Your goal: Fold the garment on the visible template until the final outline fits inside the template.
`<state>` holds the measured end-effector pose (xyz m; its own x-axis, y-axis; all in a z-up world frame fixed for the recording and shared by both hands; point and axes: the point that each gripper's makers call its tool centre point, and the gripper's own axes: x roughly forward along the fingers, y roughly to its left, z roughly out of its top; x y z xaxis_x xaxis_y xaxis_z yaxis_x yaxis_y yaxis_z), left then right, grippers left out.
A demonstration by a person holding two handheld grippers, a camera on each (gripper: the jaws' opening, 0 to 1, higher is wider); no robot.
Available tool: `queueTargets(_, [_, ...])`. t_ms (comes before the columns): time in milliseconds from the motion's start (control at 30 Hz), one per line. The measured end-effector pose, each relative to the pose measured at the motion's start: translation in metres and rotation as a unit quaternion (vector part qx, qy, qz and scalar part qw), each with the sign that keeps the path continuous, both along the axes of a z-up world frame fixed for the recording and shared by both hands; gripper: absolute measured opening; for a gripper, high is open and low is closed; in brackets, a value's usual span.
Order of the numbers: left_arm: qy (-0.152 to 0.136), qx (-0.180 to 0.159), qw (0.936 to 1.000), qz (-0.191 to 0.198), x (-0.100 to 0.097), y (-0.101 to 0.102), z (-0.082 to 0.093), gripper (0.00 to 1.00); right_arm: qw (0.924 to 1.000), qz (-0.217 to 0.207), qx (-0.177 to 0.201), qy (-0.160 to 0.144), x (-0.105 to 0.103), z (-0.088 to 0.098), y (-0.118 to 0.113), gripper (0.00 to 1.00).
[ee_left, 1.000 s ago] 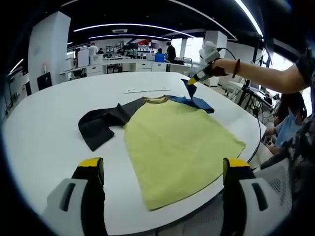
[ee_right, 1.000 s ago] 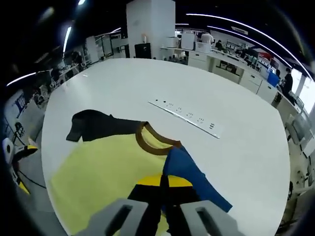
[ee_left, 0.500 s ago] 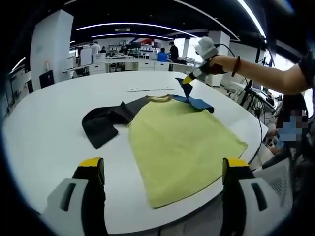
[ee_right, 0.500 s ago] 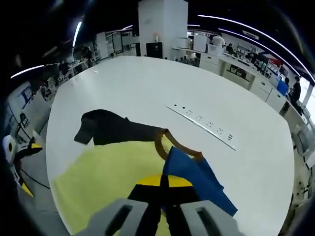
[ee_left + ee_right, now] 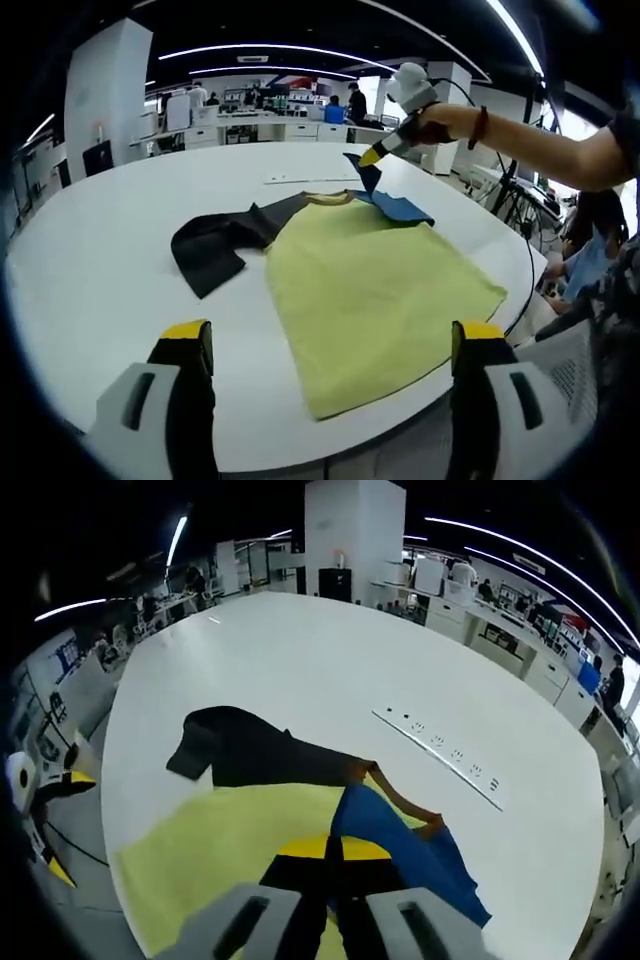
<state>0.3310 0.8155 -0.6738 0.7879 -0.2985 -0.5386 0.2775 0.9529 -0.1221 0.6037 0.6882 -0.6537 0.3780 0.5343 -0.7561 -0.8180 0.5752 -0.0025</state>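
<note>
A yellow shirt (image 5: pixel 380 295) with one black sleeve (image 5: pixel 222 245) and one blue sleeve (image 5: pixel 395 204) is spread flat on the white round table (image 5: pixel 100 290), its hem lying close to the table's near edge in the left gripper view. The blue sleeve is pinched between the pressed-together jaws of the right gripper (image 5: pixel 335 848) and is raised off the table, presumably so that it can be carried inward over the yellow body as a first fold. The same gripper (image 5: pixel 372 155) is seen from the left gripper view, above the shirt's far shoulder, held by a hand (image 5: pixel 432 122). The left gripper (image 5: pixel 335 345) is held back over the near edge with its jaws spread wide and nothing between them, apparently kept clear until the sleeve is laid.

No template outline can be made out under the shirt. A white strip with dark marks (image 5: pixel 440 755) lies on the table beyond the collar (image 5: pixel 395 795), well apart from the fold path. Desks and people are seen past the far edge. Nothing on the table is judged to block the fold.
</note>
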Motion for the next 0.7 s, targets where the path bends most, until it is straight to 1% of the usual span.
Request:
queueTargets(467, [0.005,-0.002,1.0000,0.002,-0.003,0.002,-0.003,0.96,0.9993,0.034,0.013,-0.003,-0.017,0.008,0.043,0.00])
queueTargets(700, [0.008,-0.004,0.9999,0.006,-0.005,0.003,-0.005,0.95,0.9985,0.052,0.016,-0.008,-0.026,0.013,0.060,0.00])
